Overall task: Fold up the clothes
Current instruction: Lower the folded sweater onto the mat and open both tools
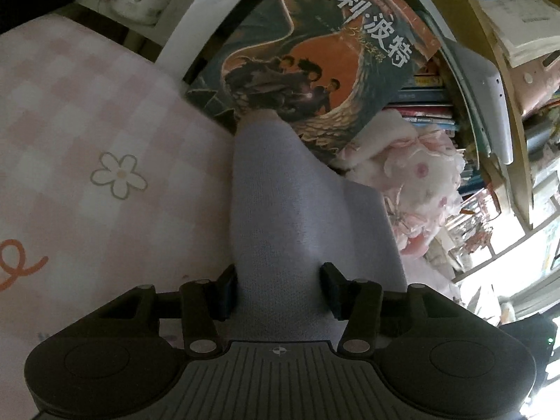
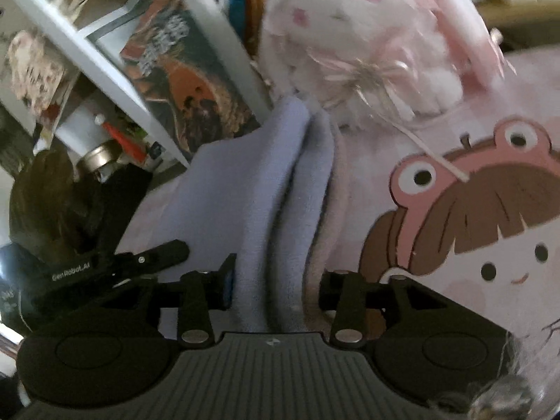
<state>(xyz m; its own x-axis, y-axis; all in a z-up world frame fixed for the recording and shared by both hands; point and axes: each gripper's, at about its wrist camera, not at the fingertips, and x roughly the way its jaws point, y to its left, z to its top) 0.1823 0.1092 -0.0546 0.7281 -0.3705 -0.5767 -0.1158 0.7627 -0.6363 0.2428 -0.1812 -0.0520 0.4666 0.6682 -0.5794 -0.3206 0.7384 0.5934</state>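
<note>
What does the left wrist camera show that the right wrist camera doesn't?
Only the left wrist view shows the pink checked sheet with its flower print, and the left gripper seen from behind.

Only the right wrist view shows the cartoon frog-hat girl pillow, the right gripper, and the left gripper's side marked GenRobot.AI.

Both show the lavender garment running between the fingers, the dragon-cover book and the white and pink plush toy.

My left claw (image 1: 278, 290): fingers either side of lavender cloth (image 1: 280, 210), touching it. Bedsheet (image 1: 87, 140): pink check, flower print, beneath. Book (image 1: 315, 59): dragon cover, leaning ahead. Plush toy (image 1: 416, 189): white and pink, right of cloth.
</note>
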